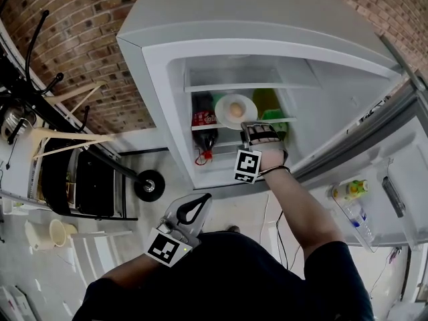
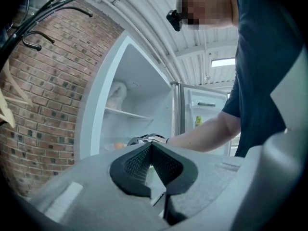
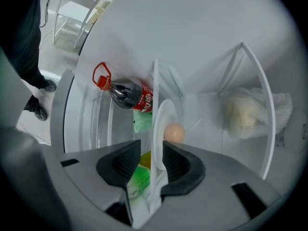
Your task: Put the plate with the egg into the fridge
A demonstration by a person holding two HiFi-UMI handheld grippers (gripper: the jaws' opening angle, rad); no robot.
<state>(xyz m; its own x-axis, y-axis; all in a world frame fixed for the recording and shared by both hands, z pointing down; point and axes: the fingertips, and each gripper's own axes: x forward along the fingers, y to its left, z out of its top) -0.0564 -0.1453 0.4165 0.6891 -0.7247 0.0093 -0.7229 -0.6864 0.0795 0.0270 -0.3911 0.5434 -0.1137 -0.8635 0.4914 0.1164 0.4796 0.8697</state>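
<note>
The white plate [image 1: 234,109] with a brown egg [image 1: 237,110] lies on the middle shelf [image 1: 287,120] of the open fridge [image 1: 160,65]. My right gripper [image 1: 257,129] reaches into the fridge just in front of the plate. In the right gripper view the plate [image 3: 164,117] and the egg [image 3: 173,132] sit past the jaws. My right gripper [image 3: 151,153] is open, its pads apart, with the plate's near rim and the shelf edge in the gap. My left gripper [image 1: 190,212] hangs low outside the fridge; the left gripper [image 2: 151,148] is shut on nothing.
A cola bottle [image 1: 204,129] with a red cap lies left of the plate. Green packs [image 1: 271,105] sit behind it on the right. A pale bag [image 3: 245,112] fills the shelf above. The fridge door [image 1: 374,192] stands open at the right with bottles [image 1: 351,199] in it.
</note>
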